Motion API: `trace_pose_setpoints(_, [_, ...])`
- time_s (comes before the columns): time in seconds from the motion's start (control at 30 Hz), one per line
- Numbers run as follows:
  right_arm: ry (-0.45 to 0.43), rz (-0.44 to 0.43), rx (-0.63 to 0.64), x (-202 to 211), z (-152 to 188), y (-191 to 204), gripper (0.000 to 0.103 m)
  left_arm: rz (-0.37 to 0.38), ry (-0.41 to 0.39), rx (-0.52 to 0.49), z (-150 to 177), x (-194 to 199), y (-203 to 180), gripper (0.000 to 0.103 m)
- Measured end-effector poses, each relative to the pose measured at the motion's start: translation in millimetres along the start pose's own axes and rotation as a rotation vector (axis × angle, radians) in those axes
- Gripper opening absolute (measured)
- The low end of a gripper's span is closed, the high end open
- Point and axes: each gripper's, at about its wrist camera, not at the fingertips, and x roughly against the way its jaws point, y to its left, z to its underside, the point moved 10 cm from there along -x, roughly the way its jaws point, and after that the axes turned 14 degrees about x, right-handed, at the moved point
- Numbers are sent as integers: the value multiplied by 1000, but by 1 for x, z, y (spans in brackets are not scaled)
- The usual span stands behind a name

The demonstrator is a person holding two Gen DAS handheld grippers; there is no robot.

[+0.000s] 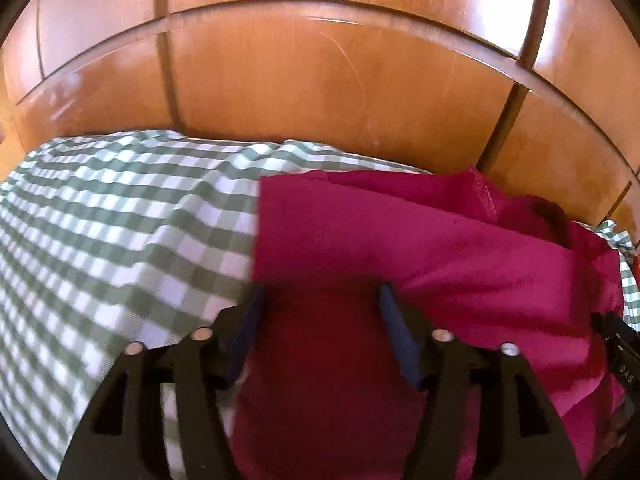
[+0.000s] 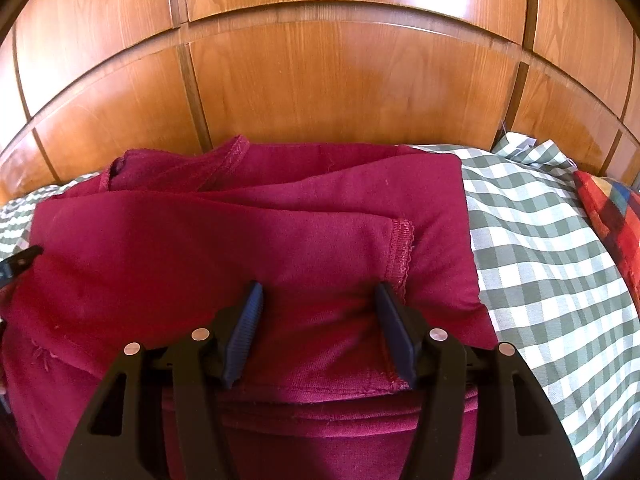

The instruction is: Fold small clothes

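Left wrist view blurred; maroon garment (image 1: 440, 240) cut off

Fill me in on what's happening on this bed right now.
A person with a claw in each hand is folding a dark red garment on a green-checked sheet, in front of a wooden panelled wall. The garment already lies in several layers, a hemmed edge showing on top. The left claw and the right claw both stand open over the near part of the cloth, neither pinching it. A red patterned cushion lies at the far right.
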Motion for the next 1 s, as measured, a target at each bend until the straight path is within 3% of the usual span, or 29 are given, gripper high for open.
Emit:
trace_pose_setpoints(0.1, [2, 10, 6, 1, 0, 1, 58, 20, -9, 19, 3, 28, 11, 75])
trace_pose_setpoints(0.23, [35, 42, 47, 8, -2, 3, 64, 45, 29, 43, 34, 63, 32, 83])
trace_pose_setpoints(0.3, [76, 94, 49, 18, 1, -5, 99, 55, 40, 32, 52, 81, 43, 83])
trace_pose_setpoints(0.43, [83, 24, -23, 45, 22, -10, 99, 82, 22, 4, 85, 123, 66, 83])
trace_pose_setpoints(0.73, [178, -17, 25, 94, 101, -12, 99, 121, 99, -7, 168, 174, 113, 79])
trace_pose_setpoints(1.0, [204, -105, 27, 149, 176, -10, 99, 122, 115, -40, 222, 205, 136, 58])
